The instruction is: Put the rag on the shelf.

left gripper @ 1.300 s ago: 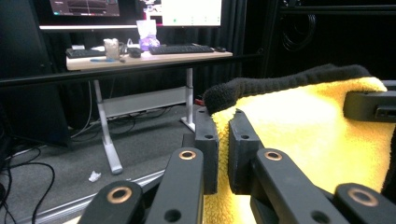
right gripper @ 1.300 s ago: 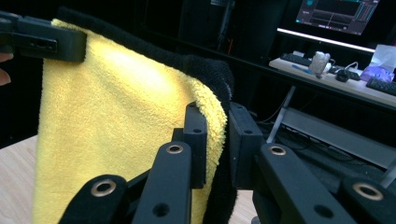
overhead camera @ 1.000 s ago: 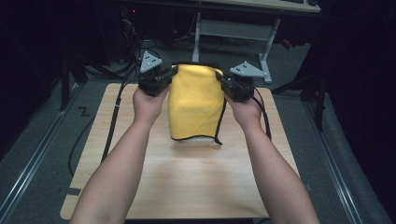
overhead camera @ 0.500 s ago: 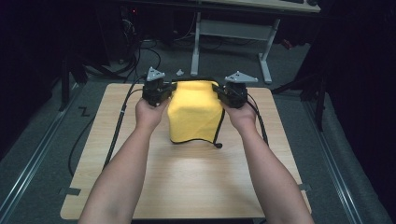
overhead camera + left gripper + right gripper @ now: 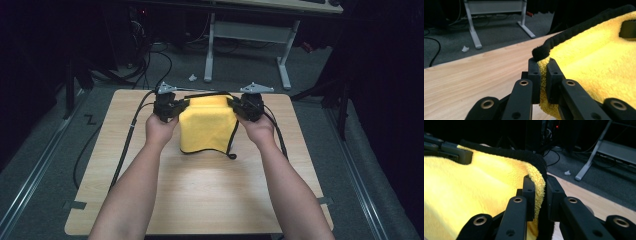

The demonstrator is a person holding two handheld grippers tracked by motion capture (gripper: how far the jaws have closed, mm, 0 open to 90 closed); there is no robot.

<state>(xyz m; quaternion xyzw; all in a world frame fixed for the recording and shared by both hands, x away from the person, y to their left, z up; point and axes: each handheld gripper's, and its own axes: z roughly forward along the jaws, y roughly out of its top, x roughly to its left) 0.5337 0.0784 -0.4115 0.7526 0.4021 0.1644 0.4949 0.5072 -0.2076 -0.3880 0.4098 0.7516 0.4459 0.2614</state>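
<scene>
A yellow cloth (image 5: 206,127) with a black trimmed edge hangs stretched between my two grippers over the far half of the wooden table (image 5: 200,200). Its lower edge rests on the tabletop. My left gripper (image 5: 172,107) is shut on the cloth's left top corner; in the left gripper view the jaws pinch the yellow cloth (image 5: 586,62) just under its black hem. My right gripper (image 5: 243,106) is shut on the right top corner, and the right gripper view has the cloth (image 5: 474,192) folded over between the jaws.
A white desk frame (image 5: 250,35) stands on the grey floor beyond the table, with cables (image 5: 145,60) and a small white scrap (image 5: 192,77) near it. Black cables trail from both grippers across the table's sides.
Both hands have come down and moved a little away from the person, lowering the cloth so its bottom edge now lies on the table.
</scene>
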